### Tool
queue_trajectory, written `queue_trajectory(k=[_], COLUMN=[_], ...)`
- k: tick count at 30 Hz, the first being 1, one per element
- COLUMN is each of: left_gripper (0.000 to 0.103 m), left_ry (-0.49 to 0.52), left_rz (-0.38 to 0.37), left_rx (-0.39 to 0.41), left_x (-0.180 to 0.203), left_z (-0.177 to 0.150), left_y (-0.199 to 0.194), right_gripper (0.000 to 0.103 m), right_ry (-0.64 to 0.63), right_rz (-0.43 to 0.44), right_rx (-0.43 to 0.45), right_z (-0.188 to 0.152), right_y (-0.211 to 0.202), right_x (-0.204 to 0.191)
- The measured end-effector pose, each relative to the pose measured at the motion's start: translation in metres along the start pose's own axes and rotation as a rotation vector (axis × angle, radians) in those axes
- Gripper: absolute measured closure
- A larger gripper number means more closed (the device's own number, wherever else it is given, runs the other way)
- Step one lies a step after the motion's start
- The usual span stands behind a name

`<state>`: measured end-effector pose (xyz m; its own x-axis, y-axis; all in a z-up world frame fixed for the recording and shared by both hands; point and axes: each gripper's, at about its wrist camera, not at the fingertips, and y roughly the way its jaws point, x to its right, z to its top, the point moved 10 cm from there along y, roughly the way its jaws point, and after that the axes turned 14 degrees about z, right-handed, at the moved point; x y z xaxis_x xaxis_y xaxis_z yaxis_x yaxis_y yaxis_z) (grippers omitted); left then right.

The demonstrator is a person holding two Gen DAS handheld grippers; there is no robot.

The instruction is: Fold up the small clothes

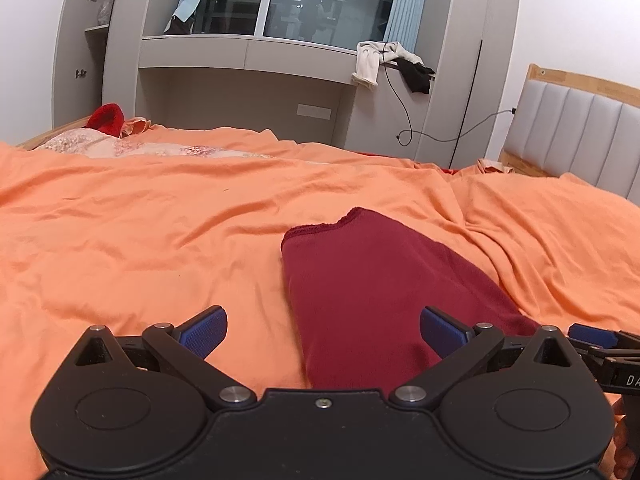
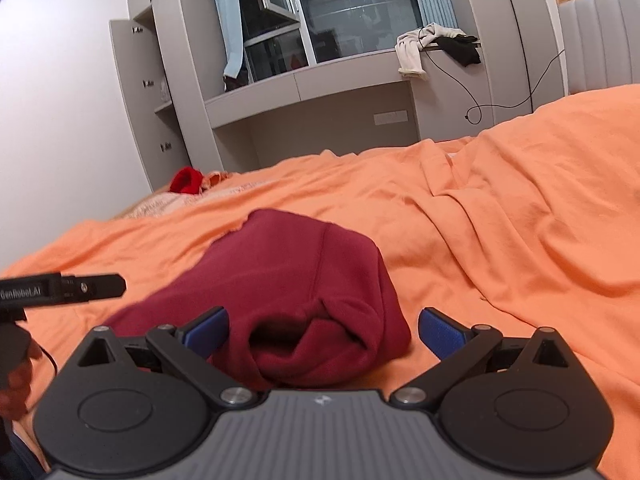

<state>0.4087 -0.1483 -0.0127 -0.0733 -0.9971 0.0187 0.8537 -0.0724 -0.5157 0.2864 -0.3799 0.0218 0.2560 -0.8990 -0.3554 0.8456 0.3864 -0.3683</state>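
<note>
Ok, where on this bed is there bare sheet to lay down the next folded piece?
Bare orange sheet lies left of the maroon garment, up to the floral quilt and red item. Right of the garment the sheet is free but wrinkled. Crowded right at both open grippers, left gripper and right gripper.

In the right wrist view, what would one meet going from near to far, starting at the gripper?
Right gripper, open → folded maroon garment → orange bedsheet → red item at the bed's far edge → grey cabinet unit → window.
</note>
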Motion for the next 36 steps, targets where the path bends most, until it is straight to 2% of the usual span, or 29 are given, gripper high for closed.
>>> queue_trajectory(k=[6,13,19,23,28,36], left_gripper=[0.001,0.001,0.001,0.001,0.001,0.001], left_ry=[-0.007,-0.061,0.028,0.05,0.032,0.049], left_rz=[0.001,0.028,0.077,0.044,-0.063,-0.081], left_rx=[0.025,0.08,0.118,0.079,0.016,0.021], left_x=[-0.003,-0.029,-0.038,-0.029,-0.015,-0.01], left_z=[0.004,0.031,0.046,0.034,0.005,-0.017], left_y=[-0.004,-0.029,-0.053,-0.048,-0.025,-0.014], right_gripper=[0.0,0.0,0.0,0.0,0.0,0.0], right_ry=[-0.026,-0.063,-0.046,-0.027,-0.045,-0.042], right_rz=[-0.042,-0.058,-0.037,-0.035,-0.048,-0.037], right_rx=[-0.032,-0.076,-0.084,-0.081,-0.079,-0.1], right_z=[-0.012,-0.023,-0.028,-0.027,-0.027,-0.023], right_y=[-0.003,-0.007,-0.012,-0.016,-0.018,-0.023], right_x=[0.008,0.014,0.019,0.021,0.019,0.017])
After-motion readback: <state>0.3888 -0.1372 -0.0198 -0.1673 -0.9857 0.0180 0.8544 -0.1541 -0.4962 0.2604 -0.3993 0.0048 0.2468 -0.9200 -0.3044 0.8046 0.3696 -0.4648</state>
